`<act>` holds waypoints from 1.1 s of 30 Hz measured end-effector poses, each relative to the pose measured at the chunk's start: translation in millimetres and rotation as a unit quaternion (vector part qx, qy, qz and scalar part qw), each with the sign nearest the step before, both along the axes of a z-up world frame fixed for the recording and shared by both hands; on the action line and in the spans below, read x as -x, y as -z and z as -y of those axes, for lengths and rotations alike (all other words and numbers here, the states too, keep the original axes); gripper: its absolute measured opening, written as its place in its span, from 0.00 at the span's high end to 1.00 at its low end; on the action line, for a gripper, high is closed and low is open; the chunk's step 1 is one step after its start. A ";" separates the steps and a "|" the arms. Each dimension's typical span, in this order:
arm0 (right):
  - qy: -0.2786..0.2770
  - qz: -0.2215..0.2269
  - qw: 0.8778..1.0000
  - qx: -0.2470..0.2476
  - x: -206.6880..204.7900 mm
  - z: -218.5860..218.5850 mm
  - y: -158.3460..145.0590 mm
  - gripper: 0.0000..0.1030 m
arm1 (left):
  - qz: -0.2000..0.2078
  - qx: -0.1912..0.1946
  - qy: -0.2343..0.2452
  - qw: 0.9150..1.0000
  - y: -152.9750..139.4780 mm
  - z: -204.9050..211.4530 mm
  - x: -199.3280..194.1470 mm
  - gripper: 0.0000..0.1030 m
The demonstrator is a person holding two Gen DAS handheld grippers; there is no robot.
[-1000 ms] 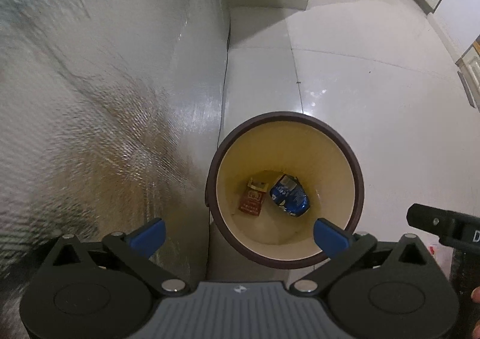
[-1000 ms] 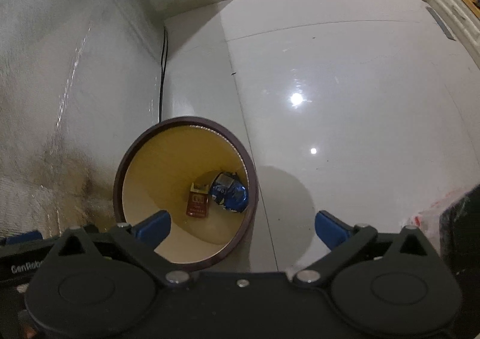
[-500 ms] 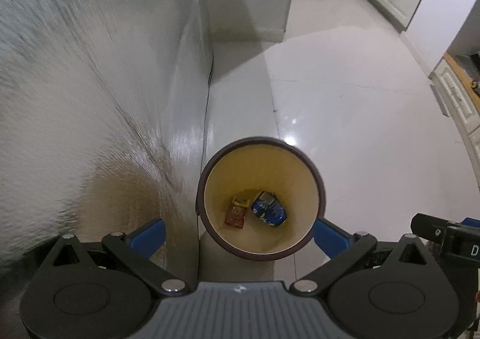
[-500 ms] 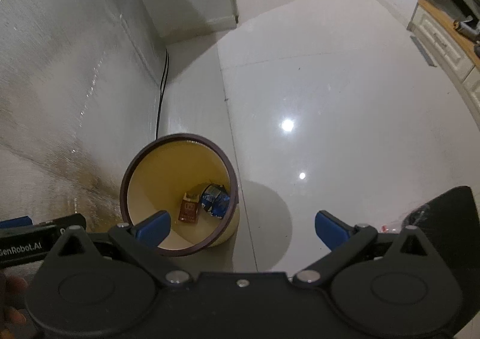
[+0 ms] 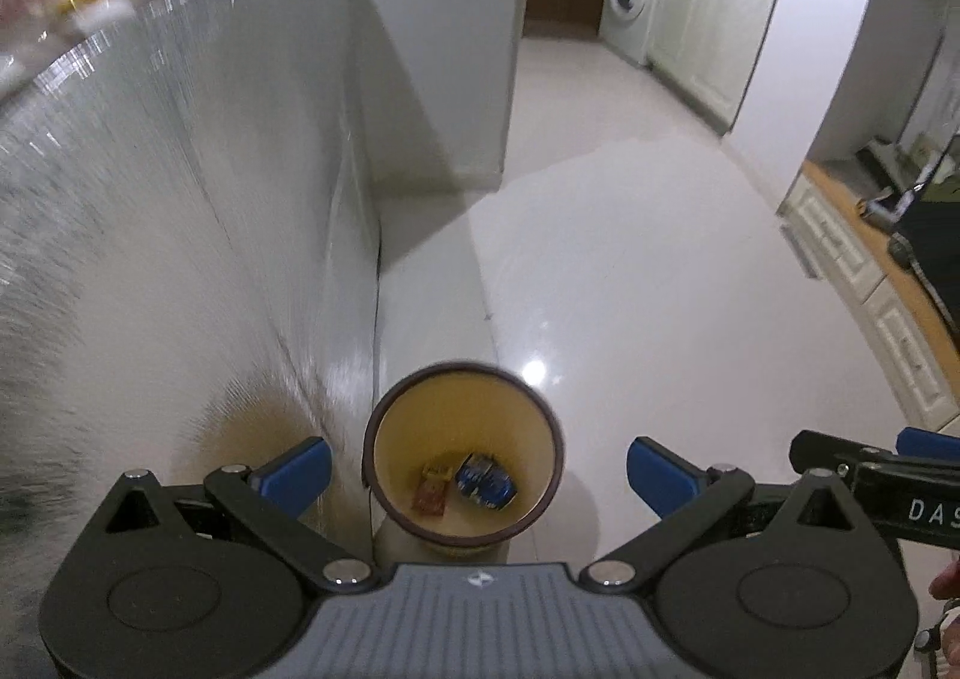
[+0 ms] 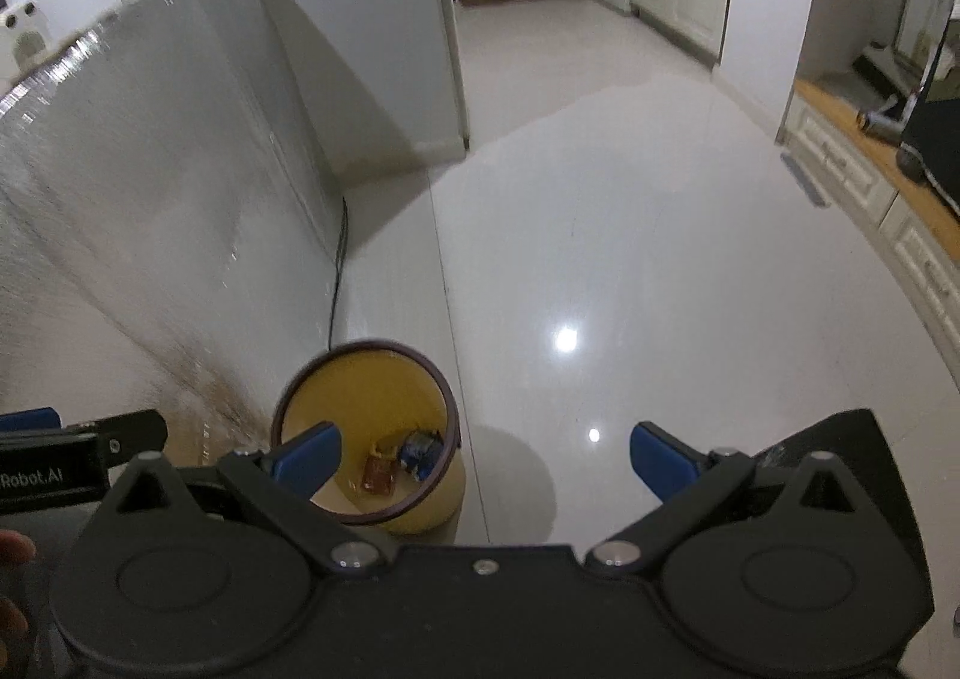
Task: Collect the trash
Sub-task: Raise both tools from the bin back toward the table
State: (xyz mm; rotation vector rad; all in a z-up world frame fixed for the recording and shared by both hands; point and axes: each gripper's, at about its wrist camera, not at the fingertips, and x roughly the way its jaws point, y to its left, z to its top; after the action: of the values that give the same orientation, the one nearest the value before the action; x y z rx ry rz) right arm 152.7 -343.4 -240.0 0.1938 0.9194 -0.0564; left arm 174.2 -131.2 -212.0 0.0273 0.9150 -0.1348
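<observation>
Your left tool (image 5: 477,472) and right tool (image 6: 483,466) both gape empty above the bin (image 5: 555,457) on the floor, two wrappers (image 5: 474,487) already inside; no further trash shows.

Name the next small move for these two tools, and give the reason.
Probably lift both clear of the bin and turn toward whatever trash remains. Both the left tool and right tool are open and empty, while a red wrapper and a blue wrapper already lie inside; the floor in view shows no litter.
</observation>
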 end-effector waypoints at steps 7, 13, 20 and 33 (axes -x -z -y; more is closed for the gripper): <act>-0.003 0.067 0.998 0.008 46.6 -4.1 -55.1 0.00 | 0.069 0.018 0.011 0.997 -56.0 -5.2 45.6 0.00; -0.004 0.120 0.993 0.011 79.5 -11.7 -97.3 0.00 | 0.131 0.029 0.007 0.991 -100.9 -20.4 86.0 0.00; -0.014 0.173 0.985 0.012 105.8 -24.3 -138.1 0.00 | 0.195 0.035 -0.007 0.980 -145.4 -49.0 122.3 0.00; -0.054 0.254 0.966 -0.007 130.3 -67.6 -192.9 0.00 | 0.260 0.015 -0.057 0.964 -191.3 -130.4 164.9 0.00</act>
State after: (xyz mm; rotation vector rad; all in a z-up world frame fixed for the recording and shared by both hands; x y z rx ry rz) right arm 22.4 -275.9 -47.1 0.1602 0.4175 0.0976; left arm 9.2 -0.8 -20.7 -0.0185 0.3884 -0.0295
